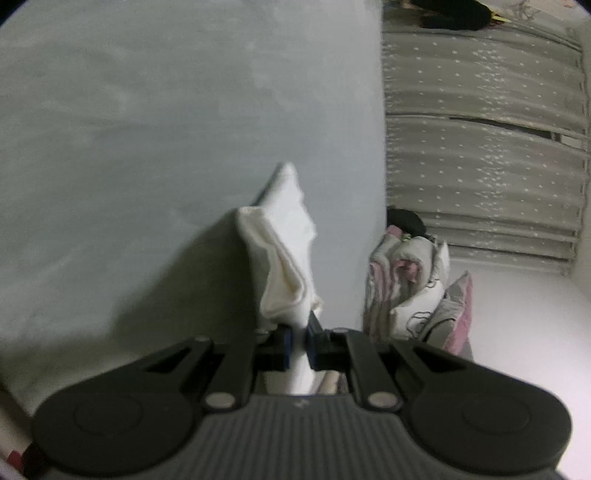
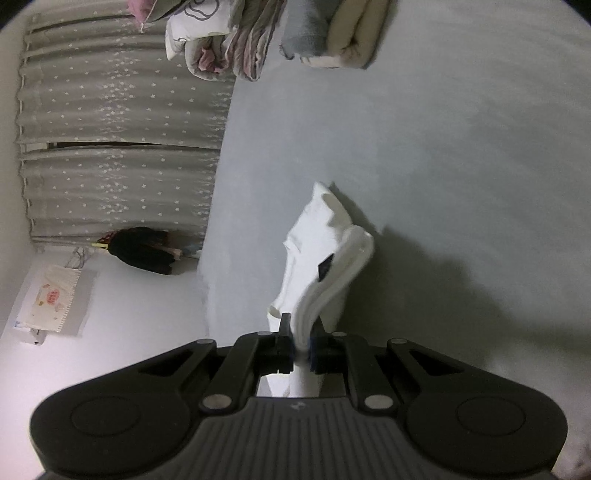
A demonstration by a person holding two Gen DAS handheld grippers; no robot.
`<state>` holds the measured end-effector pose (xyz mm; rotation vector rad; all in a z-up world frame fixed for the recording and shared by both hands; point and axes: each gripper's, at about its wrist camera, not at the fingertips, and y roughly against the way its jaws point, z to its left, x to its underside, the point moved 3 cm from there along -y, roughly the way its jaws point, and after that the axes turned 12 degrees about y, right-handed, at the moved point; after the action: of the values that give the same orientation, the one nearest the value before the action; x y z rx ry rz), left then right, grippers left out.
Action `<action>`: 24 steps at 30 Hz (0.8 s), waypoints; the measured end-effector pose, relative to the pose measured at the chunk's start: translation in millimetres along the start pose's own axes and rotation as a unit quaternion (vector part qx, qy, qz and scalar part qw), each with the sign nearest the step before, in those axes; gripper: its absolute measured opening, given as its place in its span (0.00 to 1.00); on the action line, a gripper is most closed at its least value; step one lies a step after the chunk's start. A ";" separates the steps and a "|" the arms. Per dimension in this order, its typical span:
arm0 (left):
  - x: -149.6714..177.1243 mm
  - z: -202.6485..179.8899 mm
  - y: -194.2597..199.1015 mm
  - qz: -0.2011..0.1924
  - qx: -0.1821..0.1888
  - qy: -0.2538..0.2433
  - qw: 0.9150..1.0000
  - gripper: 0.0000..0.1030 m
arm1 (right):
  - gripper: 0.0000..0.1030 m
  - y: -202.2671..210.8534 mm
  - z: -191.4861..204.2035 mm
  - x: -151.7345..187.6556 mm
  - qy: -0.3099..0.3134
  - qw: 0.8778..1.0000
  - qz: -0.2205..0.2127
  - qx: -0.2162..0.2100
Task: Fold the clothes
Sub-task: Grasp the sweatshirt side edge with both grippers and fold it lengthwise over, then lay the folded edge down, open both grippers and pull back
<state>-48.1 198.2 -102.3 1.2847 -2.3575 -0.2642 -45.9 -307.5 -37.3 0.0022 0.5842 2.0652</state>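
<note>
A white garment (image 1: pixel 284 251) hangs bunched between both grippers above a pale grey bed sheet (image 1: pixel 147 129). My left gripper (image 1: pixel 299 345) is shut on one edge of it, with cloth passing between the blue pads. In the right wrist view the same white garment (image 2: pixel 321 258) is folded in layers with a small dark label showing. My right gripper (image 2: pixel 301 343) is shut on its other edge. The garment casts a shadow on the sheet (image 2: pixel 443 147). The part of the cloth below the grippers is hidden.
A pile of folded bedding in white, pink and grey (image 1: pixel 410 288) lies at the bed's edge, also seen in the right wrist view (image 2: pixel 229 40) beside folded grey and cream cloths (image 2: pixel 332 33). Star-patterned curtains (image 2: pixel 118 147), a dark heap (image 2: pixel 144 249) and a patterned white cloth (image 2: pixel 51 299) lie beyond.
</note>
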 end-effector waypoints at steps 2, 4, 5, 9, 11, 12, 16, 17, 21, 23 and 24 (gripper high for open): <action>-2.2 -12.8 -10.5 -0.001 0.005 -0.002 1.000 0.08 | 0.10 -5.9 3.5 -7.1 -0.002 1.000 -0.001 -0.005; -4.6 -25.3 -21.6 -0.002 0.010 -0.004 1.000 0.08 | 0.10 -14.1 6.6 -15.1 -0.006 1.000 -0.002 -0.010; -6.7 -30.9 -27.3 -0.003 0.011 -0.006 1.000 0.08 | 0.10 -18.9 9.3 -18.9 -0.006 1.000 -0.004 -0.011; -17.7 -51.9 -51.9 -0.010 0.014 -0.015 1.000 0.08 | 0.10 -43.6 21.7 -38.0 0.008 1.000 -0.013 -0.012; -23.7 -61.9 -67.0 -0.017 0.011 -0.019 1.000 0.08 | 0.10 -57.4 25.3 -48.5 0.014 1.000 -0.017 -0.011; -27.3 -66.0 -74.8 -0.020 0.008 -0.021 1.000 0.08 | 0.10 -65.4 25.5 -53.7 0.013 1.000 -0.018 -0.013; -44.8 -76.8 -108.6 -0.028 -0.007 -0.028 0.999 0.08 | 0.10 -99.7 22.6 -74.3 0.006 1.000 -0.018 -0.024; -50.0 -77.7 -118.5 -0.027 -0.012 -0.031 0.999 0.08 | 0.10 -108.4 19.5 -78.4 0.006 1.000 -0.017 -0.024; -71.7 -76.4 -157.4 -0.018 -0.030 -0.066 0.997 0.09 | 0.12 -138.2 4.5 -90.5 0.014 1.000 -0.011 -0.019; -81.0 -71.8 -172.9 -0.010 -0.040 -0.083 0.996 0.10 | 0.16 -153.1 -3.0 -96.5 0.017 1.000 -0.008 -0.017; -85.5 -68.2 -178.9 -0.002 -0.045 -0.085 0.995 0.13 | 0.20 -157.9 -7.4 -98.4 0.018 1.000 -0.004 -0.018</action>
<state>158.0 173.9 -132.2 1.2700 -2.4525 -0.4919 133.4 -322.1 -85.5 -0.0584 0.5690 2.0707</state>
